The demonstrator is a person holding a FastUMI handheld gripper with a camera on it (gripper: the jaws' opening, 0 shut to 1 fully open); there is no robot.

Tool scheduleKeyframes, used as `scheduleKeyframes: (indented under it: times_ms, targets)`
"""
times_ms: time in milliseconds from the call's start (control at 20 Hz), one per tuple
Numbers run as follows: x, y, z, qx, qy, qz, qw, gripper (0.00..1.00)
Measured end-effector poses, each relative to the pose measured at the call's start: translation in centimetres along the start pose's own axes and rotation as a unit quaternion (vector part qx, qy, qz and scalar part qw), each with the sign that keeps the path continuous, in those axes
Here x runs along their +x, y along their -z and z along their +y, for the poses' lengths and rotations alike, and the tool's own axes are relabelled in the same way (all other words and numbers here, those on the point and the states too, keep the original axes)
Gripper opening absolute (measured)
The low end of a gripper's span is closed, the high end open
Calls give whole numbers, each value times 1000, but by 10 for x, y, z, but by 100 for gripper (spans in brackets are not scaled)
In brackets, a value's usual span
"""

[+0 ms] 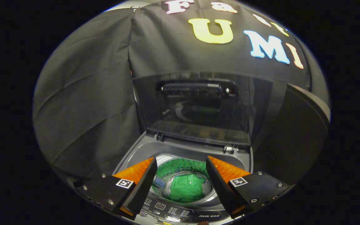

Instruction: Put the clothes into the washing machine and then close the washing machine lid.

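One washing machine (186,150) stands below the gripper (181,175), and one green garment (186,189) lies in its drum; a small blue thing (158,181) shows at the garment's left, just beside the left finger, too small to name. The garment is bright green, crumpled into a loose heap at the bottom of the metal drum, with a few pale dots on it that may be buttons. A ring of green-speckled perforated wall (180,165) surrounds it on the far side. The two fingers stand wide apart and hold nothing; the garment shows between them, lower down inside the tub. The lid (195,109) is one dark, glassy panel, raised upright at the far side on two hinges, with a handle bar (195,89) near its top and a dim reflection of the drum in it. The control panel (173,211) with round buttons runs along the near rim. Black cloth (89,109) hangs behind and to the left of the machine.
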State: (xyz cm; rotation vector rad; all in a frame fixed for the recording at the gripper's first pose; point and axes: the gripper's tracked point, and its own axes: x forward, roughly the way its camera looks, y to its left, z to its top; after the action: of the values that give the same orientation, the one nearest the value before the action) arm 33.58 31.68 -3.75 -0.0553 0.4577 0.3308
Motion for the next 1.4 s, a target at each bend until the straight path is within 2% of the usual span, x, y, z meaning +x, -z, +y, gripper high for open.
scheduleKeyframes:
  times_ms: [200, 350, 650, 1100, 1400]
  targets:
    - [-10, -65, 5, -21, 11, -71, 997, 96]
    - [-15, -93, 8, -30, 20, -114, 993, 96]
    - [-2, -139, 1, -18, 40, -150, 988, 96]
    - [45, -188, -28, 16, 85, -141, 986, 96]
    - [93, -200, -47, 51, 117, -97, 987, 96]
